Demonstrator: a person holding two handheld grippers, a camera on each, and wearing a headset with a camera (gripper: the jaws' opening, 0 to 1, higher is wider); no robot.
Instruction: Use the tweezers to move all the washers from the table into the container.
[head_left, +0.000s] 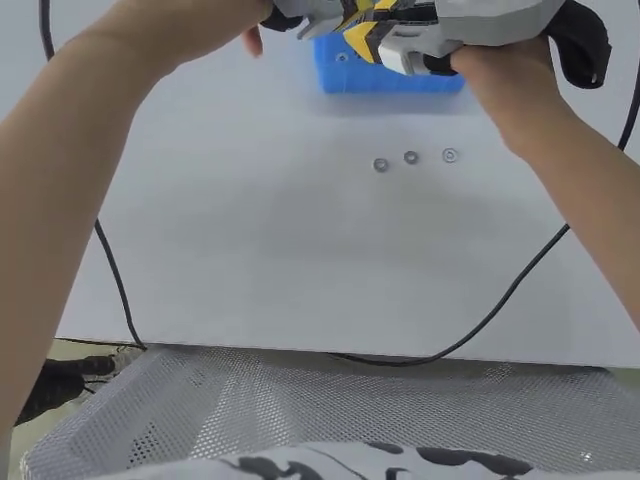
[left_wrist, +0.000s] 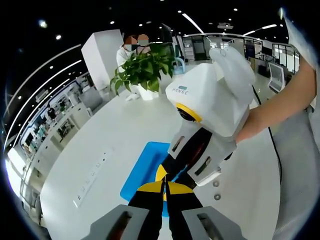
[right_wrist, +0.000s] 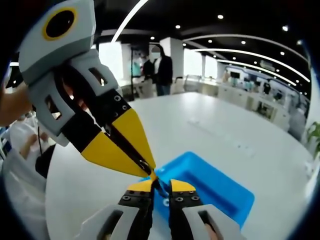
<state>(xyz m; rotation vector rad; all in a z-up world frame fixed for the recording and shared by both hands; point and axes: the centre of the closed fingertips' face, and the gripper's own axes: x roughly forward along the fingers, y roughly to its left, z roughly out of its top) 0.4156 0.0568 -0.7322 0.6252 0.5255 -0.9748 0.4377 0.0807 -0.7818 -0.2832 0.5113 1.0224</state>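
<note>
Head view: three washers (head_left: 411, 158) lie on the table (head_left: 300, 260), near the blue container (head_left: 400, 78). Left gripper view: your left gripper (left_wrist: 165, 189) is closed (tips touching). Right gripper view: your right gripper (right_wrist: 161, 187) may be closed or not; I cannot tell.

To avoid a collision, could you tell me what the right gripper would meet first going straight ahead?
Probably the left gripper, tip to tip with it; the blue container lies beyond.

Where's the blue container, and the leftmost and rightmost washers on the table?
blue container (head_left: 400, 84): head view, on its front wall.
leftmost washer (head_left: 380, 165): head view, centre of the ring.
rightmost washer (head_left: 450, 155): head view, centre of the ring.
</note>
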